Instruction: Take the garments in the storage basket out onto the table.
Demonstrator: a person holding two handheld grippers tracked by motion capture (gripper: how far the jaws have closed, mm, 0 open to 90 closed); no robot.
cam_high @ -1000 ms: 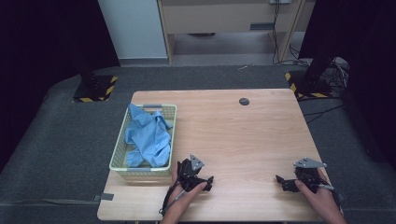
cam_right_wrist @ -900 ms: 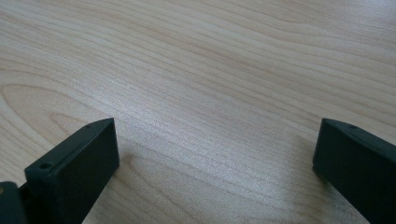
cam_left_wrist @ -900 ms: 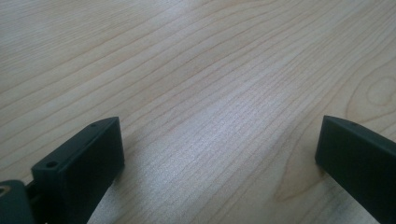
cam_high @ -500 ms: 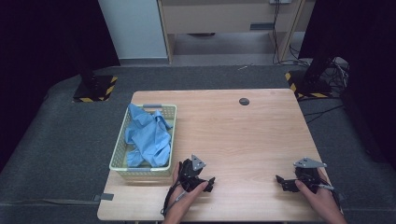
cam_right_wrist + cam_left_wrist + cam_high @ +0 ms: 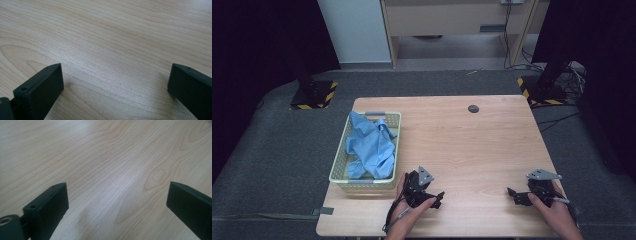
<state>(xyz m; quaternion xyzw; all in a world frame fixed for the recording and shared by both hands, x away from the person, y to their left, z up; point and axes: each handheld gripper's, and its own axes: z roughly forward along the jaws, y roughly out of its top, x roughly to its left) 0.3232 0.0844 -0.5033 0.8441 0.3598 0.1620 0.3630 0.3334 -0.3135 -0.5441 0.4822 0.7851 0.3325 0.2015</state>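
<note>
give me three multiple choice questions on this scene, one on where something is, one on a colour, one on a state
1. Where is the basket?
A. at the table's left edge
B. at the table's right edge
C. on the floor

2. What colour is the cloth in the basket?
A. red
B. light blue
C. black

3. How do the left gripper's jaws stand?
A. shut on the cloth
B. shut on nothing
C. wide open over bare wood

Key: 1 A, the high view shows it on the table at its left edge. 2 B, the cloth is pale blue there. 3 C, the left gripper view shows both jaws far apart with nothing but wood grain between them.
</note>
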